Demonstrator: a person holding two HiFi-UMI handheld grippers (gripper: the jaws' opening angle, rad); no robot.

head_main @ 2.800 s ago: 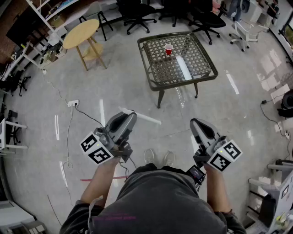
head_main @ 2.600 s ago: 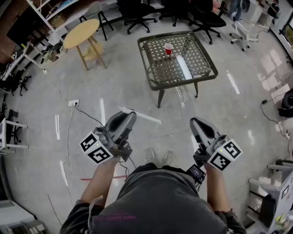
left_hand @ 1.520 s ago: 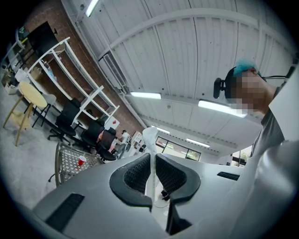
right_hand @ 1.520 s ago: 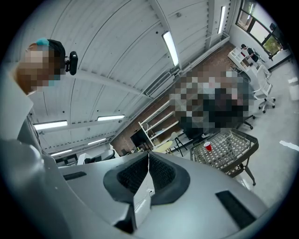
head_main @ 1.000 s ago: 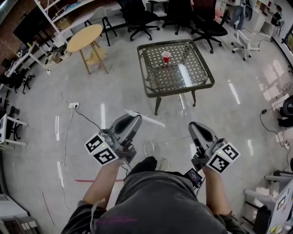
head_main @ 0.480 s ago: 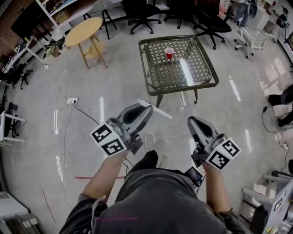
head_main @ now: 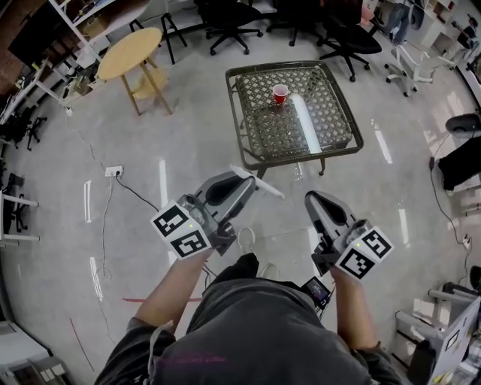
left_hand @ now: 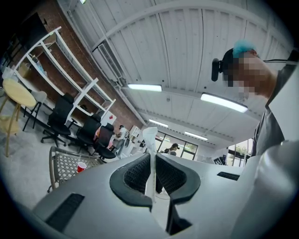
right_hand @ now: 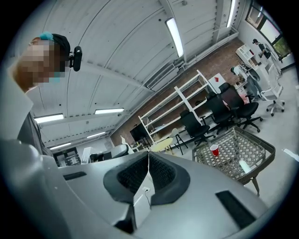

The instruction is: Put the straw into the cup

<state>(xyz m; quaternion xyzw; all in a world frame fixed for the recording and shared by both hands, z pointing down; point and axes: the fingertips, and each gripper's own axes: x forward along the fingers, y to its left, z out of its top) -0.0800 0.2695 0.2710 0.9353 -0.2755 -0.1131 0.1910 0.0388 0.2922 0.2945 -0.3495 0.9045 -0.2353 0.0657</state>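
left gripper (left_hand: 152, 156): jaws pinched narrow on the thin white paper-wrapped straw (left_hand: 150, 154), held low over the floor in front of the person
straw: clamped between the ribbed black pads (left_hand: 135, 175), its crumpled top pokes out past the jaw tips; in the head view it juts sideways from the left jaws toward the right gripper, over bare floor, well apart from the table
right gripper (right_hand: 148, 156): jaws pressed together, nothing between them, held beside the left one and level with it
cup: small red plastic cup (head_main: 280, 93), upright on the table near its far edge, about mid-width; inside too small to tell, no straw stands out of it
table: square wire-mesh table with dark metal frame (head_main: 239, 120), ahead of both grippers; the cup stands on its top, and a pale long streak lies right of centre, can't tell what that is
floor: glossy grey concrete (head_main: 188, 128), white power strip (head_main: 114, 171) with a cable left of the grippers
background: round wooden side table (head_main: 129, 54) far left, black office chairs (head_main: 225, 15) behind the mesh table
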